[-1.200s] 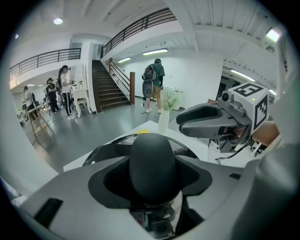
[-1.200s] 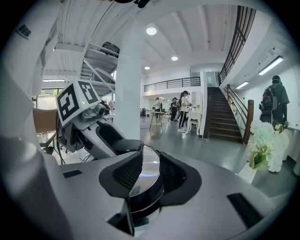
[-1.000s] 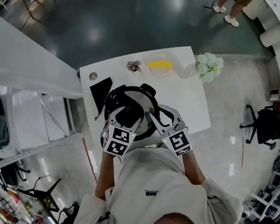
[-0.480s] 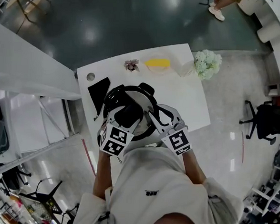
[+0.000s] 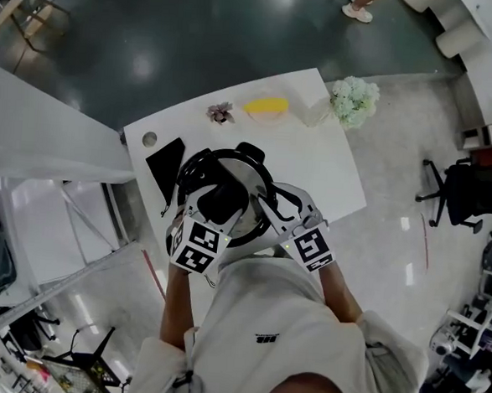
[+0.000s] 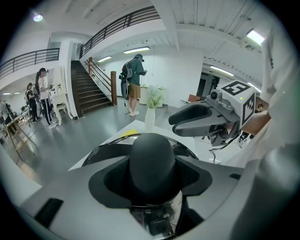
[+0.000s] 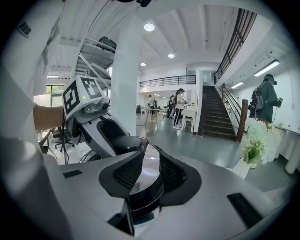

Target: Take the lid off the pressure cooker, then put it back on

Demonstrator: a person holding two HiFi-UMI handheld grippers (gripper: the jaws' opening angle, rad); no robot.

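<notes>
With the left gripper (image 5: pixel 221 203) pinching the lid knob (image 6: pixel 152 157) and the right gripper (image 7: pixel 146 174) spread at the side of the pressure cooker (image 5: pixel 253 186), near the front edge of the table (image 5: pixel 335 177), better lift slowly and level.

Head view's bright and even. I'm getting soft lamp glare off the dark floor (image 5: pixel 155 51) on the far side, and the white table (image 5: pixel 332 168) nearly blows out. Both gripper views bow hard, with black corners, the ceiling strip (image 6: pixel 138 49) flaring and the nearest parts soft.
</notes>
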